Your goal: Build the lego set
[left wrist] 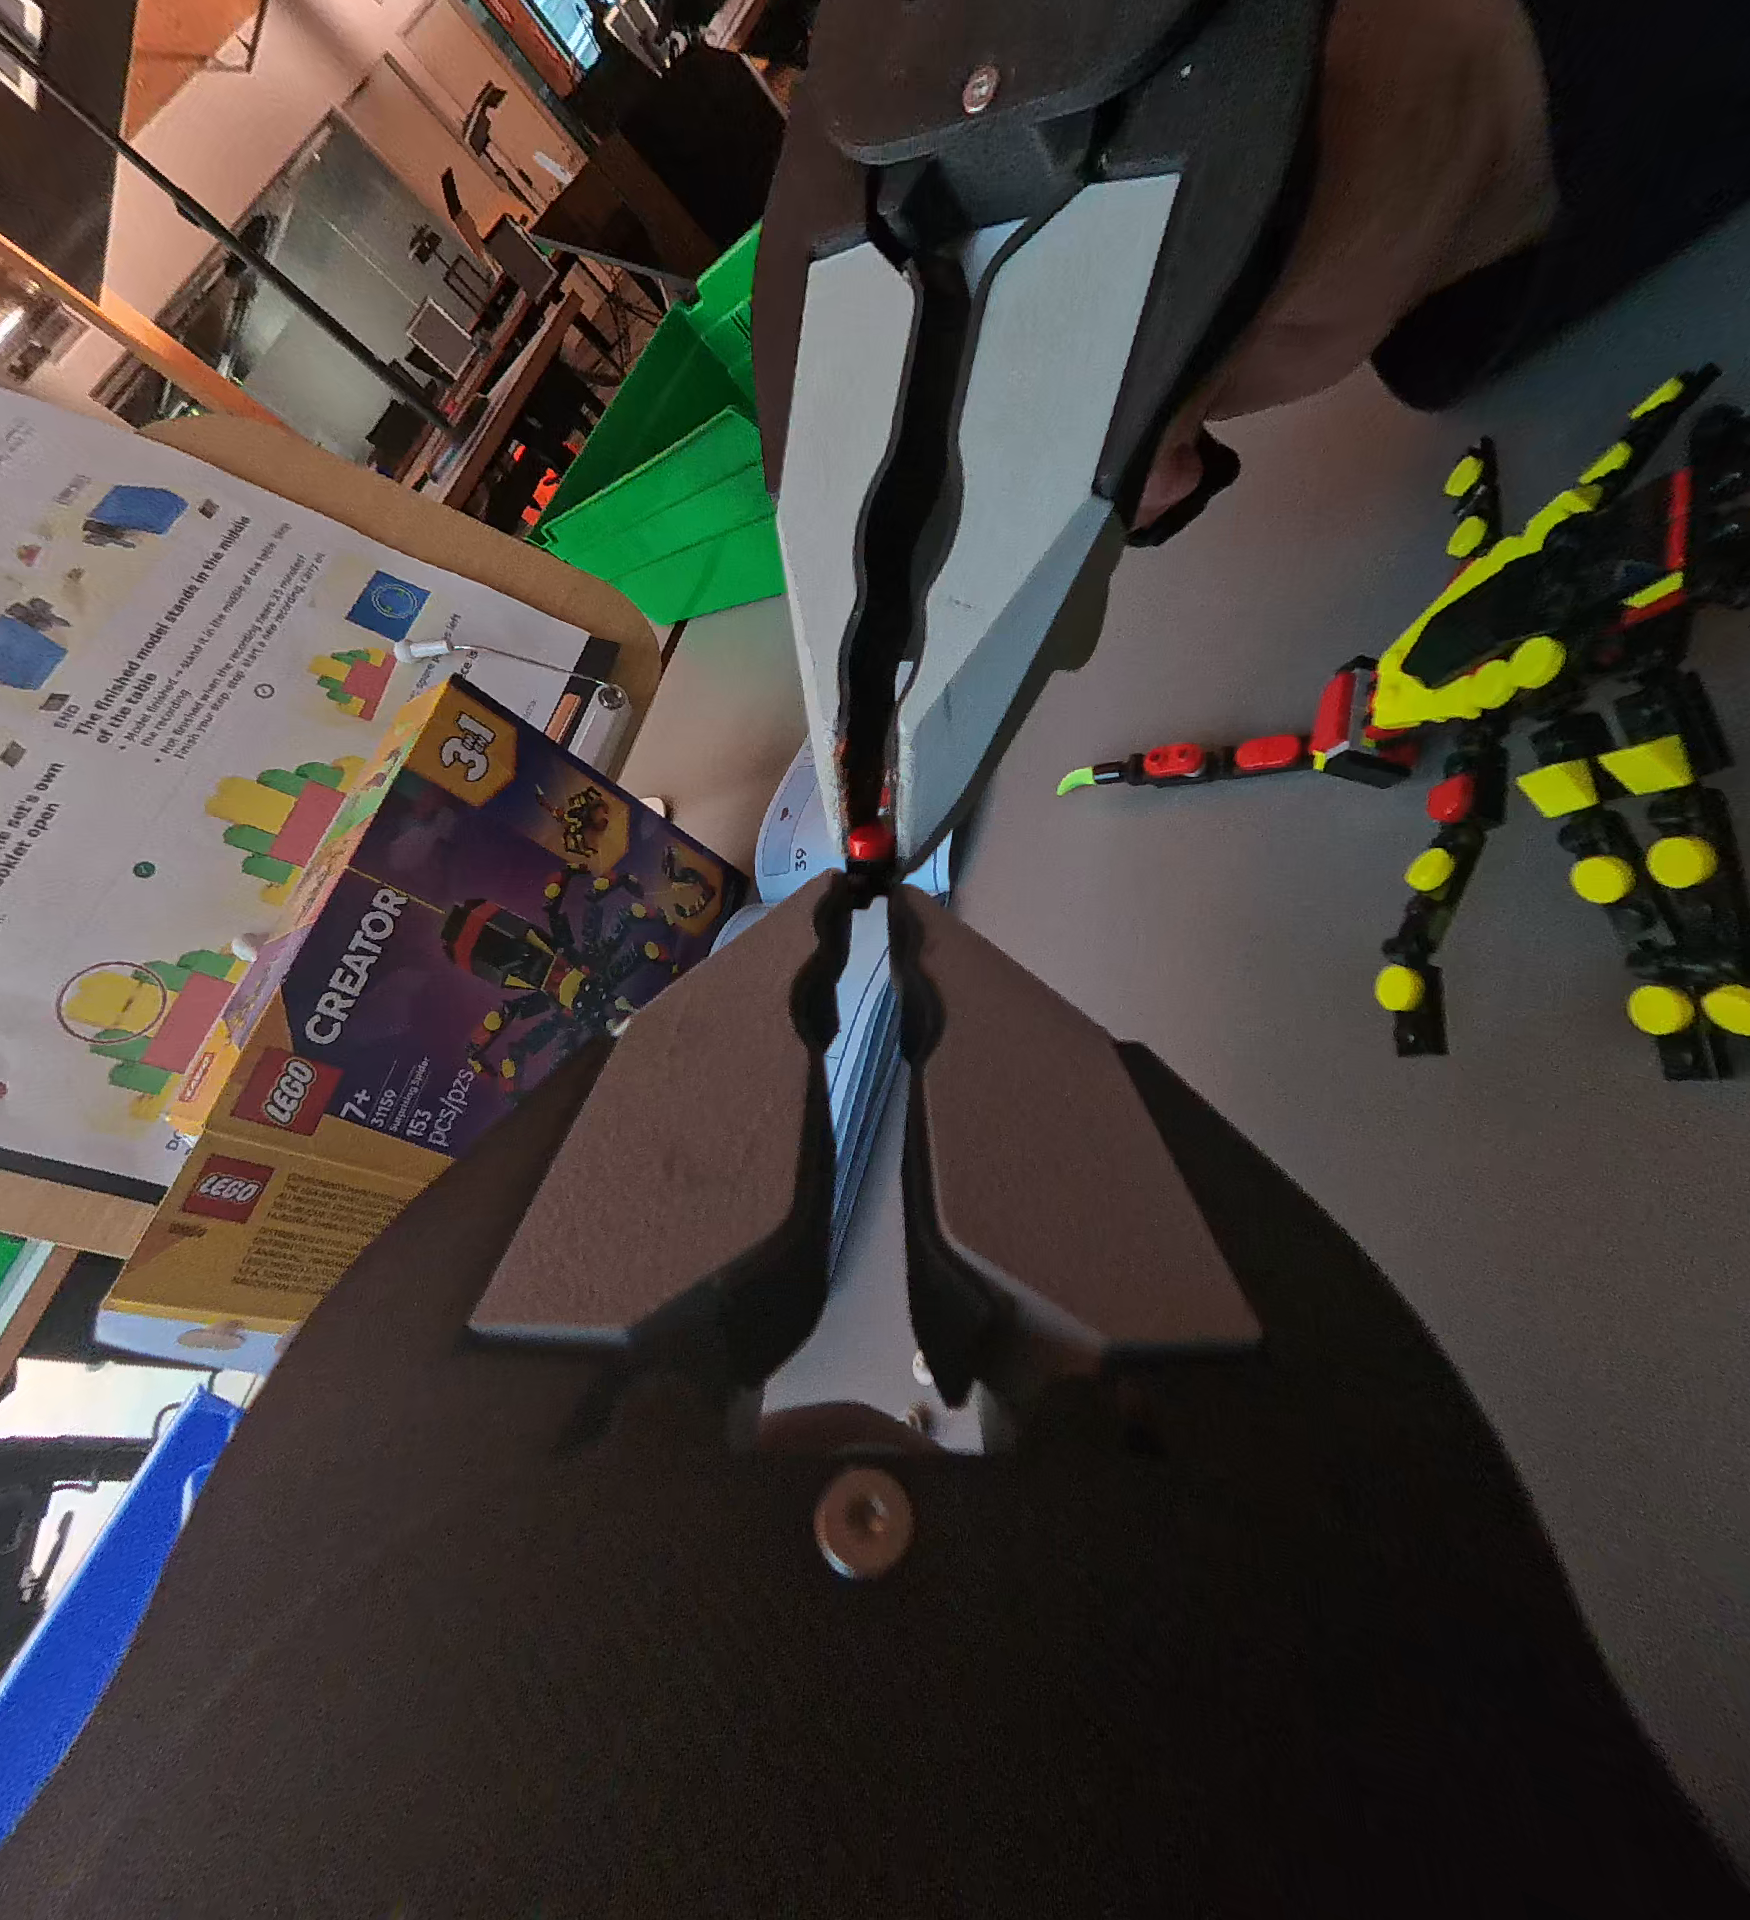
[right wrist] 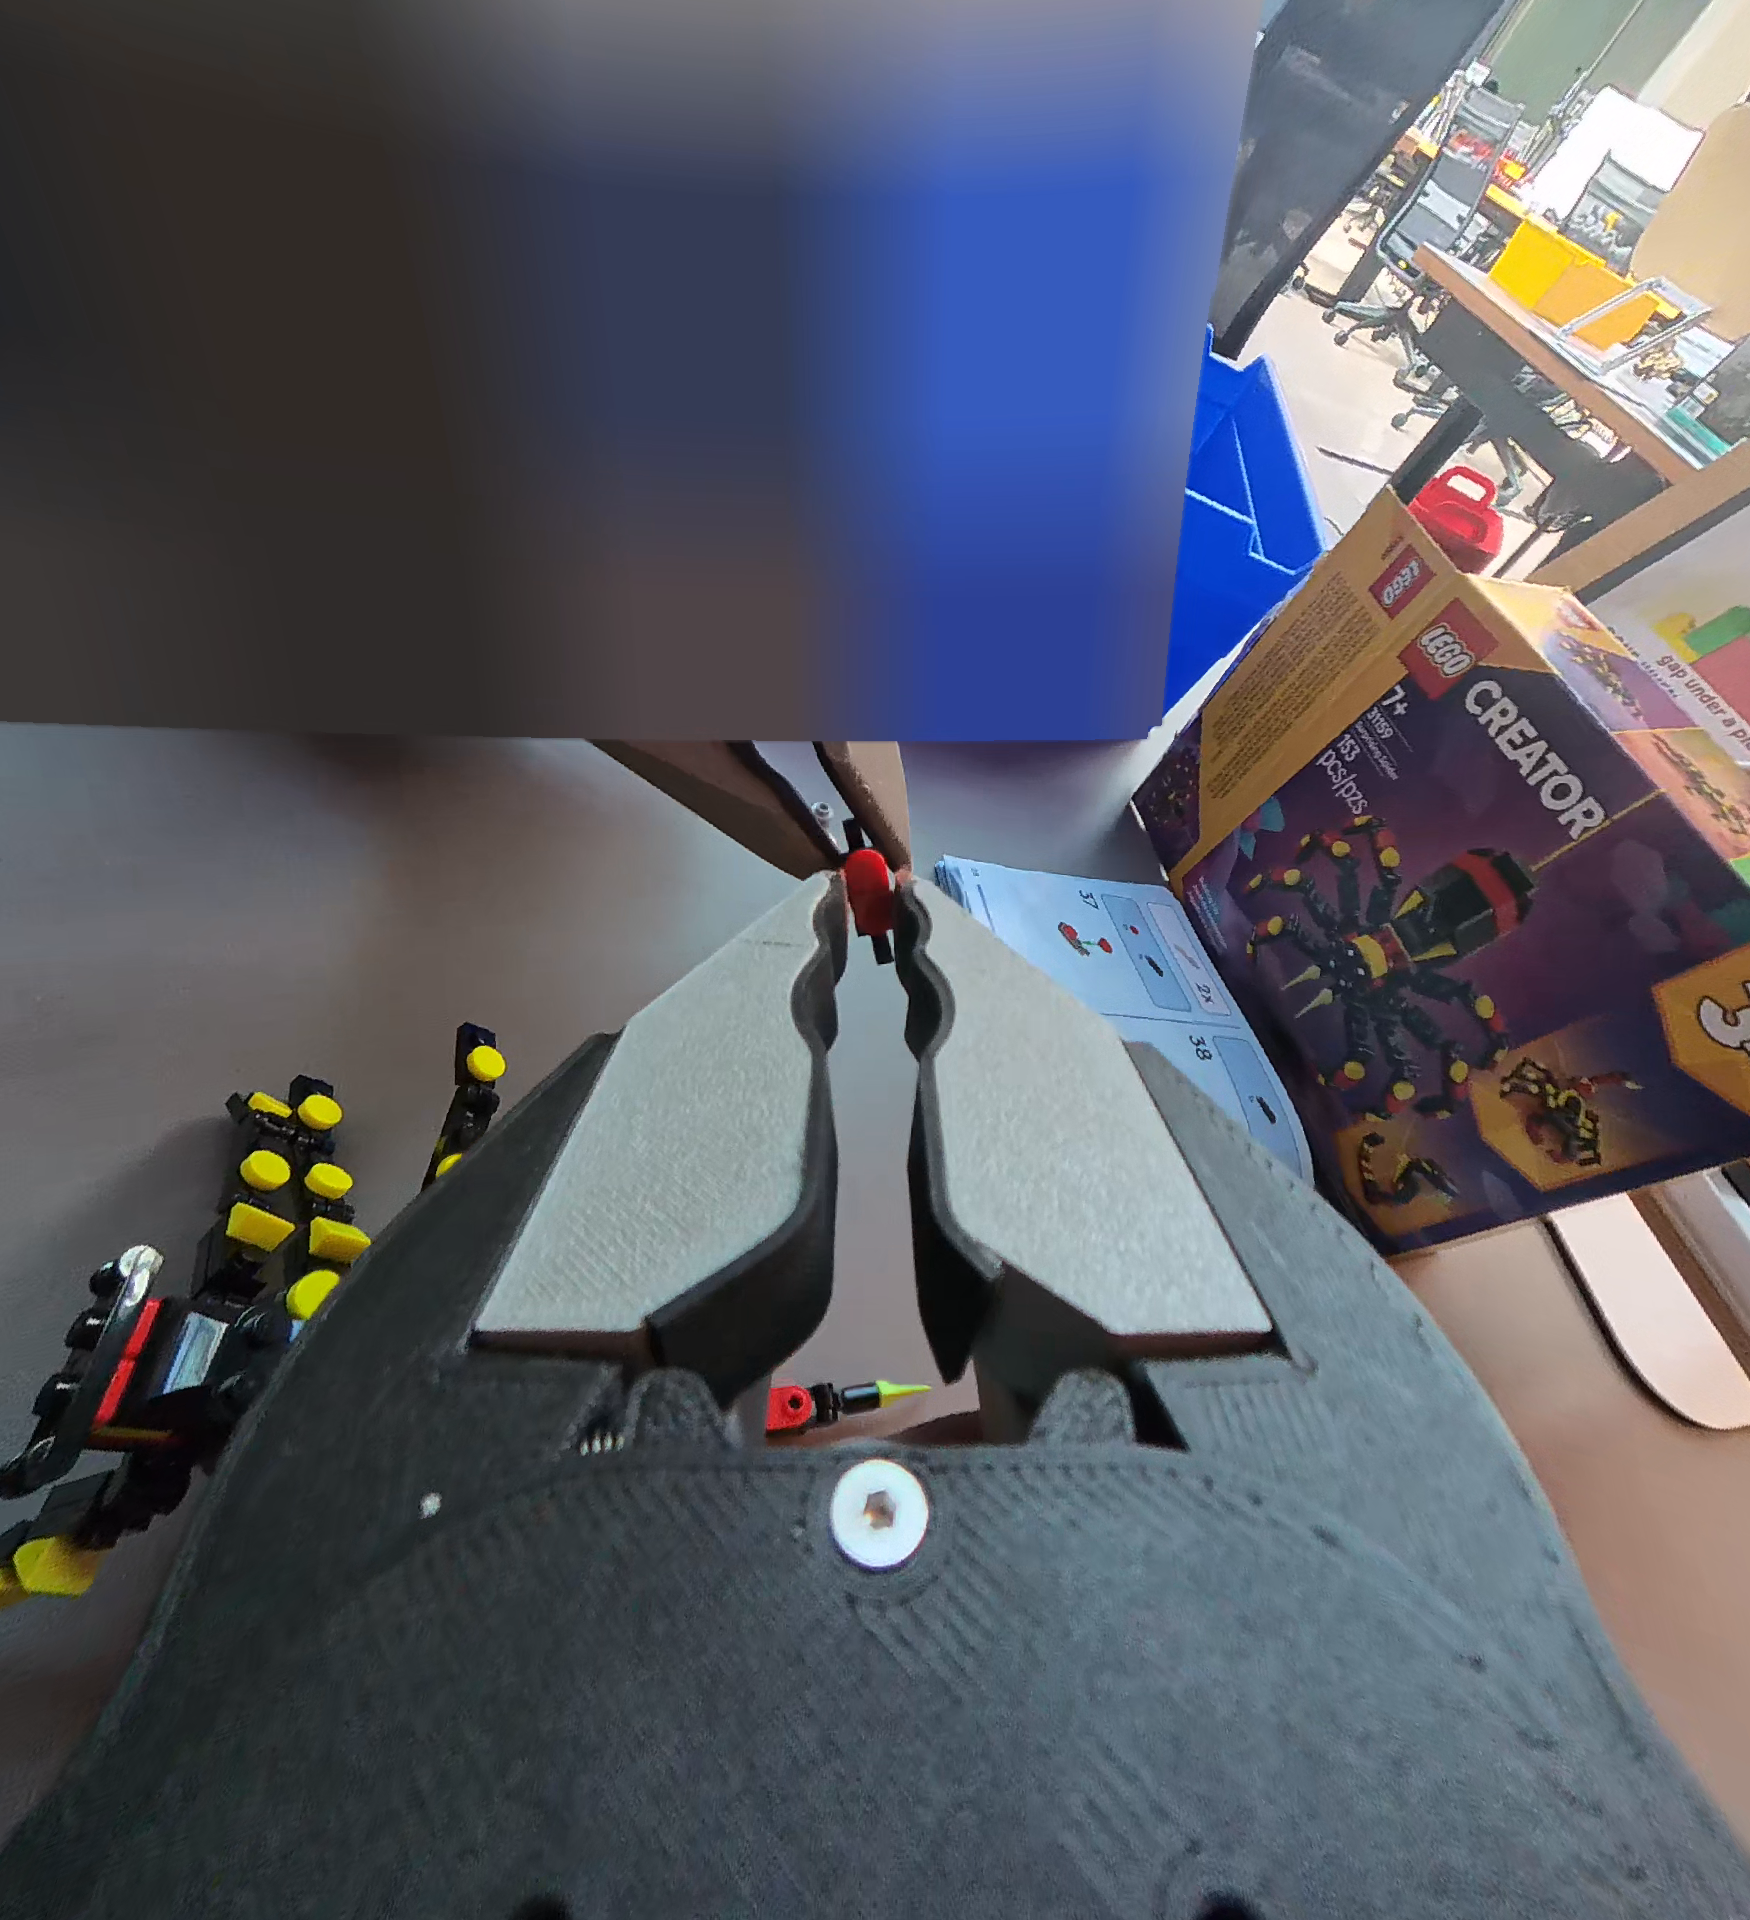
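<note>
Left wrist view, left claw and right claw tip to tip, both pinching red piece, spider model on bench at 3 o'clock.

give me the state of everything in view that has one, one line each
left gripper: jaws shut on the small red piece
right gripper: jaws shut on the same piece, tip to tip with the left
small red piece: held in the air between both grippers
lego model: partly built, lying on the table
instruction booklet: open, flat
lego box: leaning, tilted
</note>
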`<action>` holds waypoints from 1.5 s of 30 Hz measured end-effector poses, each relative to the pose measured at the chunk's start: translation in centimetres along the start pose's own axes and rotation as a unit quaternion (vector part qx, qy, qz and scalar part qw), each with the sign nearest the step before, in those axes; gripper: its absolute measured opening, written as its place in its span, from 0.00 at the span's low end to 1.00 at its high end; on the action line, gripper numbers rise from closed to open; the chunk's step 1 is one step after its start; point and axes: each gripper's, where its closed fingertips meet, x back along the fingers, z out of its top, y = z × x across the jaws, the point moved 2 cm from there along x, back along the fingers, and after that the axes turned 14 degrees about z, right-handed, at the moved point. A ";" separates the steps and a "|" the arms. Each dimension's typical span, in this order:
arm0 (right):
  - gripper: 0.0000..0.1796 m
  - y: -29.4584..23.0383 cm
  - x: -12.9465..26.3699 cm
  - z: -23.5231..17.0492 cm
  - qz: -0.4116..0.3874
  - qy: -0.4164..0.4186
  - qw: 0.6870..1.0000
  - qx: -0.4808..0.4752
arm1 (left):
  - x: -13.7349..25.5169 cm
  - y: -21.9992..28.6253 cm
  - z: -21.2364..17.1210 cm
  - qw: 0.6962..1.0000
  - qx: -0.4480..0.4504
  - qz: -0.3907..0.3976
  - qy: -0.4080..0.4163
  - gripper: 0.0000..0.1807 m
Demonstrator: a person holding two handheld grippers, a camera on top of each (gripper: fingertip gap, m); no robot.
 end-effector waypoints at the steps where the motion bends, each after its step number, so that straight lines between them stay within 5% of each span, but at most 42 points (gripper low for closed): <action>1: 0.03 0.0 0.0 0.1 0.000 0.003 1.000 -0.003 | 0.0 -0.1 0.0 1.000 0.001 0.002 0.001 0.02; 9: 0.04 0.4 -0.3 -0.2 -0.008 -0.004 1.000 -0.005 | -0.3 -0.1 -0.6 0.998 -0.057 0.022 -0.010 0.03; 13: 0.04 0.2 0.2 0.2 0.009 0.003 1.000 0.012 | -0.1 -0.1 0.1 0.992 0.103 -0.064 0.021 0.03; 19: 0.23 0.3 1.5 0.4 0.030 0.019 0.999 0.008 | 0.0 -1.1 0.4 0.911 0.368 -0.183 0.034 0.03; 23: 0.15 -0.1 1.2 0.9 -0.037 -0.024 0.993 0.107 | 0.3 -1.2 1.3 0.828 0.496 -0.257 0.053 0.03; 30: 0.04 -0.1 1.1 1.4 -0.074 -0.039 0.987 0.139 | 0.3 -0.8 1.8 0.804 0.521 -0.280 0.059 0.03; 33: 0.04 -0.3 1.1 1.1 -0.066 -0.051 0.986 0.145 | 0.3 -0.5 1.6 0.818 0.493 -0.292 0.053 0.03; 38: 0.04 -1.0 0.7 0.3 -0.004 -0.054 0.994 0.093 | 0.2 -0.5 0.1 0.937 0.290 -0.189 0.046 0.14; 45: 0.04 -1.8 0.7 0.3 0.042 -0.051 0.997 0.051 | 0.9 1.3 1.2 0.985 0.081 -0.116 0.099 0.08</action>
